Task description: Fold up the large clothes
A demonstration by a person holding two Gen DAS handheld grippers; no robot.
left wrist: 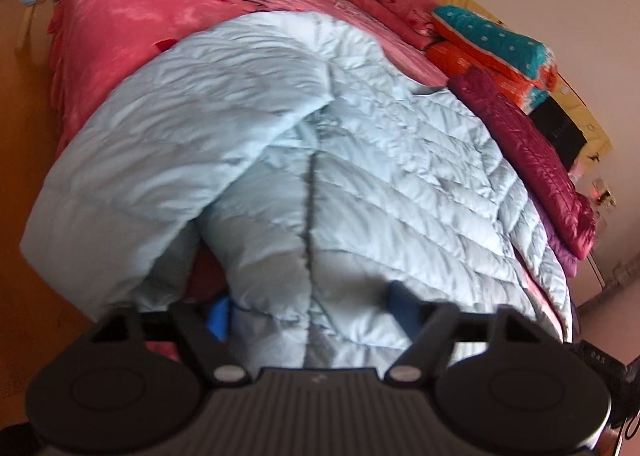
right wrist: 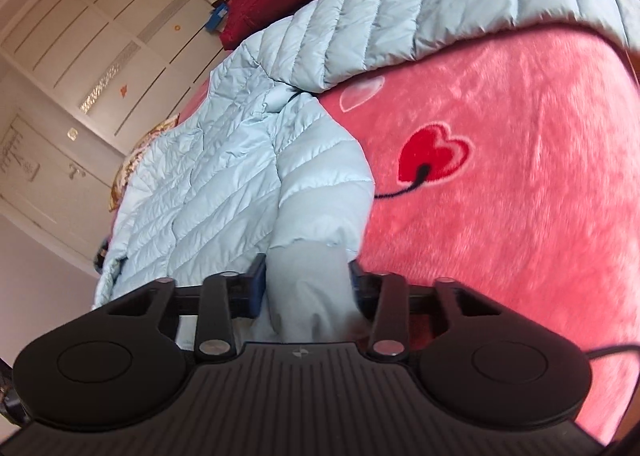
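Note:
A large pale blue quilted down jacket [left wrist: 360, 175] lies spread on a pink bed cover [left wrist: 132, 23], one sleeve folded across its body. My left gripper [left wrist: 310, 312] is over the jacket's near edge, its blue fingers [left wrist: 402, 308] wide apart with jacket fabric between them. In the right wrist view the jacket [right wrist: 208, 183] lies to the left, and my right gripper [right wrist: 306, 284] is shut on the jacket's sleeve end [right wrist: 312, 280], which bunches between the two blue pads [right wrist: 258, 284].
Folded clothes are stacked along the bed's far side: a maroon quilted jacket [left wrist: 528, 159], teal and orange bedding [left wrist: 492, 43], pink items [left wrist: 396, 3]. A wooden floor [left wrist: 24, 135] lies left. White wardrobe doors [right wrist: 80, 35] stand beyond the bed. The pink cover shows a red heart [right wrist: 432, 155].

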